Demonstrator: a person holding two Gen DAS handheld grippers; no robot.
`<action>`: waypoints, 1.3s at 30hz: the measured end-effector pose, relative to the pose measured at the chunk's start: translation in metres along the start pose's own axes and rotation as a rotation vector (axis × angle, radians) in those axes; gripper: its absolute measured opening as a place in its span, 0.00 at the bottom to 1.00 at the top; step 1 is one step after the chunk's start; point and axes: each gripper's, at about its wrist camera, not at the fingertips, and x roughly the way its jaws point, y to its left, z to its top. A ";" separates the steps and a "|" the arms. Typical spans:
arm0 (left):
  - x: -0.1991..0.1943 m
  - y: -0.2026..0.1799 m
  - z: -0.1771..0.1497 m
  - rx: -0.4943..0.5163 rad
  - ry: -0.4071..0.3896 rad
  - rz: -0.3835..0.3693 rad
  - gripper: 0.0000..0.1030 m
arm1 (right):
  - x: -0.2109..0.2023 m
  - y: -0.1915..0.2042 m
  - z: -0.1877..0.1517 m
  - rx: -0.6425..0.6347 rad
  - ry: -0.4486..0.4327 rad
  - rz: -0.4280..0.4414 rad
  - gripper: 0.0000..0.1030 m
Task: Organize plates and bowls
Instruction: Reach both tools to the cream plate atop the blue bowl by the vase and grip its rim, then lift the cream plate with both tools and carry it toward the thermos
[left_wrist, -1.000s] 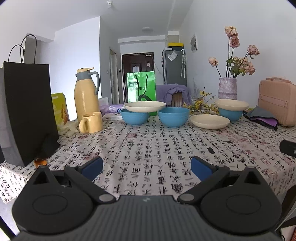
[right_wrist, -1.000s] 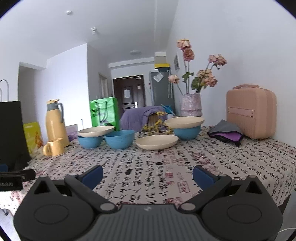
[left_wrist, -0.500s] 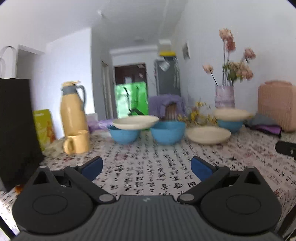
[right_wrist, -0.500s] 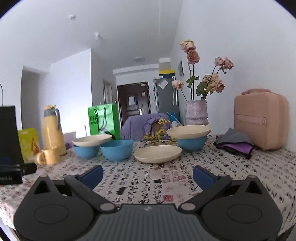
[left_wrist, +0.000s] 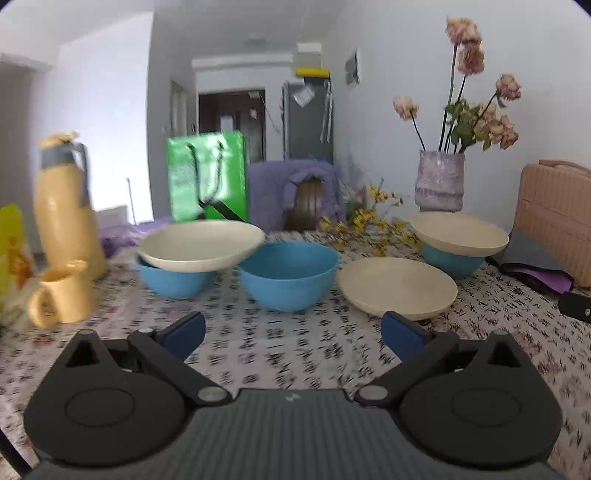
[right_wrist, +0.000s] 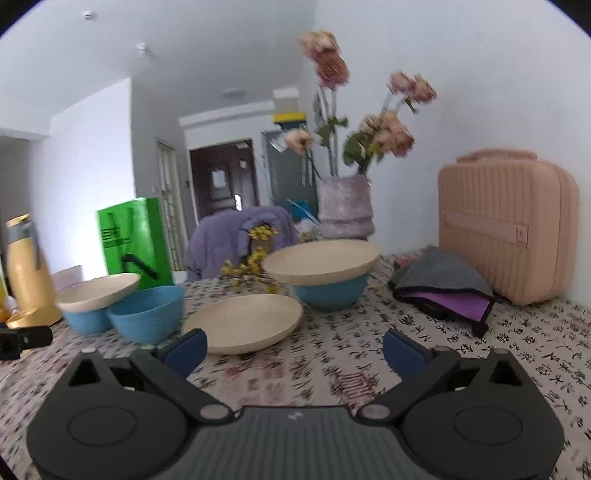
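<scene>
Three blue bowls and three cream plates stand on the patterned tablecloth. A cream plate (left_wrist: 201, 245) rests tilted on the left blue bowl (left_wrist: 173, 282). An empty blue bowl (left_wrist: 290, 275) stands in the middle. A cream plate (left_wrist: 397, 286) lies flat on the cloth. Another plate (left_wrist: 460, 232) sits on the right blue bowl (left_wrist: 452, 264). My left gripper (left_wrist: 291, 332) is open and empty, just short of the middle bowl. My right gripper (right_wrist: 293, 350) is open and empty, in front of the flat plate (right_wrist: 243, 321) and the stacked plate (right_wrist: 321, 260).
A yellow thermos (left_wrist: 66, 206) and yellow mug (left_wrist: 61, 293) stand at the left. A green bag (left_wrist: 207, 179), a flower vase (left_wrist: 439, 181), a pink case (right_wrist: 506, 221) and folded cloths (right_wrist: 443, 291) line the back and right.
Both grippers have moved forward toward the dishes, which now look larger and closer. Both stay open and empty.
</scene>
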 end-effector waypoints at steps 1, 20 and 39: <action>0.012 -0.003 0.006 -0.009 0.021 -0.027 1.00 | 0.009 -0.005 0.004 0.018 0.004 0.005 0.93; 0.270 -0.117 0.122 -0.039 0.265 -0.347 0.61 | 0.214 -0.112 0.090 0.389 0.196 -0.035 0.52; 0.304 -0.134 0.125 -0.142 0.345 -0.428 0.08 | 0.235 -0.130 0.101 0.420 0.236 -0.048 0.09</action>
